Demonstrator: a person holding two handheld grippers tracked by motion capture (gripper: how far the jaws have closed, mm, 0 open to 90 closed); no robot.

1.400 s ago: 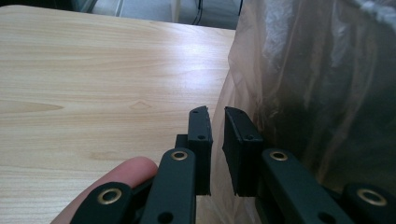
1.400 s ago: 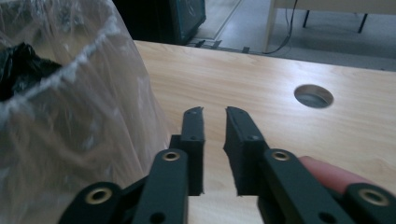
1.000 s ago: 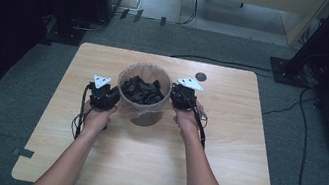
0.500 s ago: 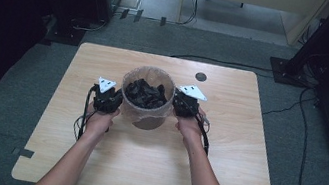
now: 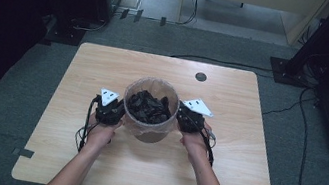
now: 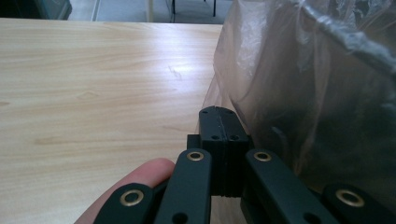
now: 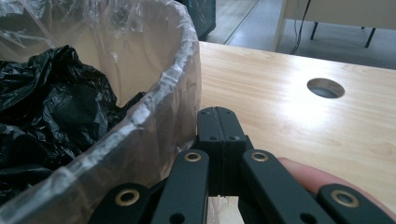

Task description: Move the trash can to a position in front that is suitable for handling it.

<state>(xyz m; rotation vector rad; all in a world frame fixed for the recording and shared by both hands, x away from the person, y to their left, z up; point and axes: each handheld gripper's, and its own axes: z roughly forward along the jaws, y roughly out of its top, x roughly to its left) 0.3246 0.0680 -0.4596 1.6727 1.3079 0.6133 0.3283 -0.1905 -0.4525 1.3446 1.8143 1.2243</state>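
1. A round brown bin lined with a clear plastic bag (image 5: 148, 120) stands upright near the middle of the pale wooden bench (image 5: 106, 67), slightly toward the person's side; its long axis is vertical.
2. The bin is loaded with crumpled black plastic bags (image 5: 148, 107), which are heaped close to the rim, as is seen also in the right gripper view (image 7: 42, 121).
3. The clear liner is folded over the rim and hangs loose down the outer wall; in the left gripper view (image 6: 299, 93) it is seen draped just beside the jaws.
4. The left gripper (image 5: 111, 111) is held against the bin's left side and the right gripper (image 5: 188, 119) against its right side, so the bin lies between them, inward from each, and neither hand is noticeably nearer.
5. Both pairs of jaws are seen pressed together. In the left gripper view (image 6: 219, 121) the tips sit beside the liner with nothing visibly between them; in the right gripper view (image 7: 217, 123) the tips lie just beside the rim fold. Whether a thin pinch of film is caught cannot be told.
6. The coming move is judged to turn on this flanking: the liner's edge lies just inward of each pair of jaws, at rim height.
7. A round cable hole (image 5: 200, 77) lies well apart, toward the bench's far edge.
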